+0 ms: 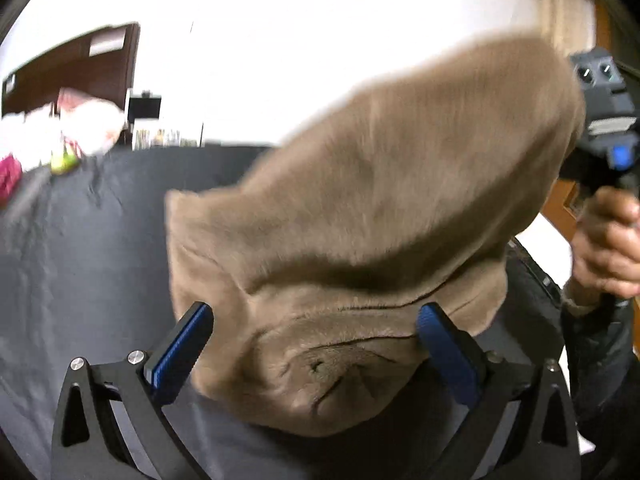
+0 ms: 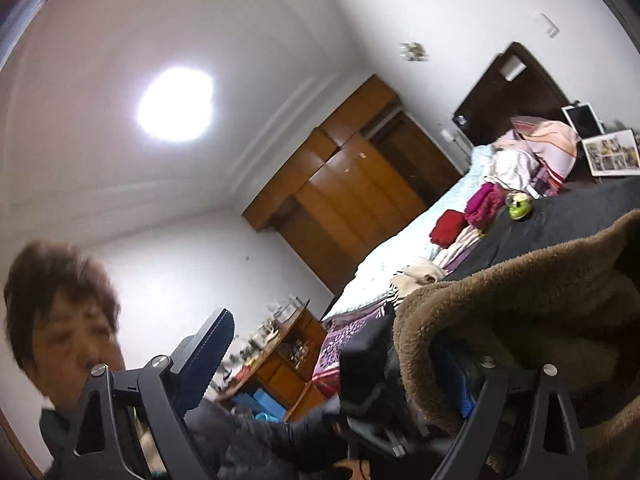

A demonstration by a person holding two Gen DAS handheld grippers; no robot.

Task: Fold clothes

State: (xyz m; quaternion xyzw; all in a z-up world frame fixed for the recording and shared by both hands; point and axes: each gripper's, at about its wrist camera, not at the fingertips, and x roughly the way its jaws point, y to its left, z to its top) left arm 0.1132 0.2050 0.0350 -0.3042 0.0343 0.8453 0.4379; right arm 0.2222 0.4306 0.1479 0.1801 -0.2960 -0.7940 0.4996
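Note:
A brown fleece garment (image 1: 360, 208) rises from the black cloth (image 1: 80, 264) on the bed. Its low bunched end lies between the fingers of my left gripper (image 1: 316, 312), which stands wide open over it and is not pinching it. The garment's high end goes up to the right gripper's body (image 1: 604, 120), held by a hand (image 1: 608, 248). In the right wrist view my right gripper (image 2: 332, 332) is open. The brown fleece (image 2: 520, 304) hangs draped over its right finger and hides it. The left finger (image 2: 208, 352) is bare.
A green toy (image 2: 518, 206), a magenta garment (image 2: 484, 200) and a red one (image 2: 448, 226) lie at the far end of the bed, with pillows (image 2: 536, 148) by a dark headboard. A wooden wardrobe (image 2: 352, 184) stands behind. The person is close on the left.

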